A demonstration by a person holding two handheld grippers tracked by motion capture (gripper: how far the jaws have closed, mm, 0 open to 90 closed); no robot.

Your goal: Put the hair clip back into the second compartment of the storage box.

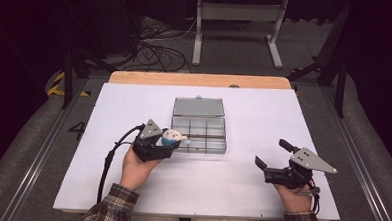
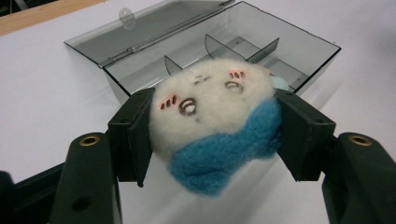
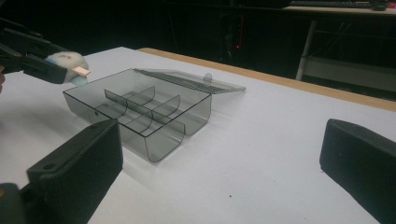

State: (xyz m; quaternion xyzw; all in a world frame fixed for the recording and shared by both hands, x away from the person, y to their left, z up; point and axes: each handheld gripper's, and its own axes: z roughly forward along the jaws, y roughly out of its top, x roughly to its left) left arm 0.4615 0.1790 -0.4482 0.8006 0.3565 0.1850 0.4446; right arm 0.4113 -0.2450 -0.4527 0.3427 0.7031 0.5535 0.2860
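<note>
A small white felt toy [image 2: 210, 107] with a blue lower part and a drawn face sits between the pads of my left gripper [image 2: 212, 135], which is shut on it. In the high view the left gripper [image 1: 168, 142] holds the felt toy [image 1: 172, 136] just over the left edge of a clear grey compartment box [image 1: 199, 133], whose lid [image 1: 198, 107] lies open flat behind it. The right gripper view shows the toy [image 3: 69, 63] at the box's [image 3: 140, 112] far corner. My right gripper [image 1: 271, 156] stands open, with nothing between its fingers, above the table's right front.
The box stands on a white table sheet [image 1: 253, 123] with a wooden edge [image 1: 200, 80] at the back. Dividers [image 2: 219, 46] split the box into several compartments. Cables and a white stand [image 1: 237, 27] lie on the floor beyond the table.
</note>
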